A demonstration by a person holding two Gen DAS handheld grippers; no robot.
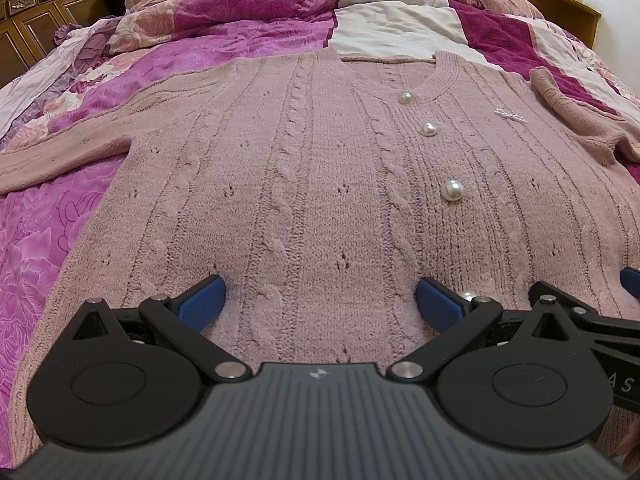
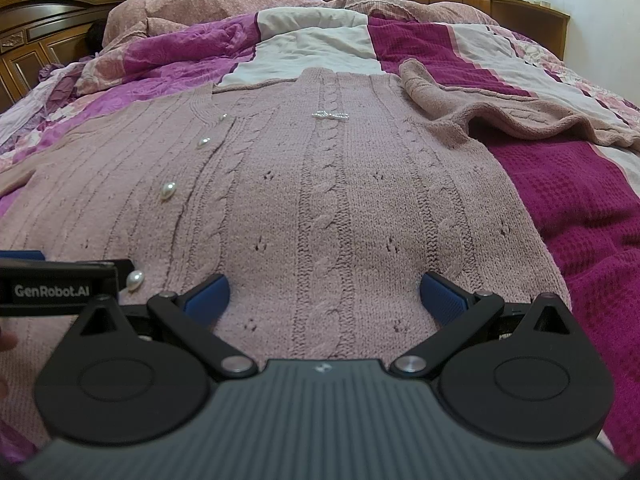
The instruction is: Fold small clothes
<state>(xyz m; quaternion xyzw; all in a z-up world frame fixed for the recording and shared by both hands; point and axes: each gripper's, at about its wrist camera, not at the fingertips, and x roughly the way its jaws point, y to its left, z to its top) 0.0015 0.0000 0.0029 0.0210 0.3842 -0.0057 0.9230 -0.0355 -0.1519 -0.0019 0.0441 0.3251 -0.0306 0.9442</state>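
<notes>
1. The pink knitted cardigan (image 1: 320, 184) lies front-up and flat across the quilt (image 1: 48, 240), its hem toward me. My left gripper (image 1: 320, 300) and right gripper (image 2: 324, 296) both sit low over the lower part of it, side by side, each with jaws spread wide and nothing between them.

2. If I close where I am, I judge I pinch only the top knit layer, and the front lifts while the back stays on the bed.

3. The pearl buttons (image 1: 452, 190) run down the placket, and one lies just beside my left claw's right pad (image 1: 438, 306). Closing on it could make the pad slip or strain the thread.

4. The far right sleeve (image 2: 500, 112) is rumpled and doubled over near the shoulder. Folded in like that, it probably leaves a lump.

5. The loose cable knit stretches easily, so uneven pulls from my two hands would skew the fold.

6. The quilt underneath is soft and creased; a deep bite might catch it too.
</notes>
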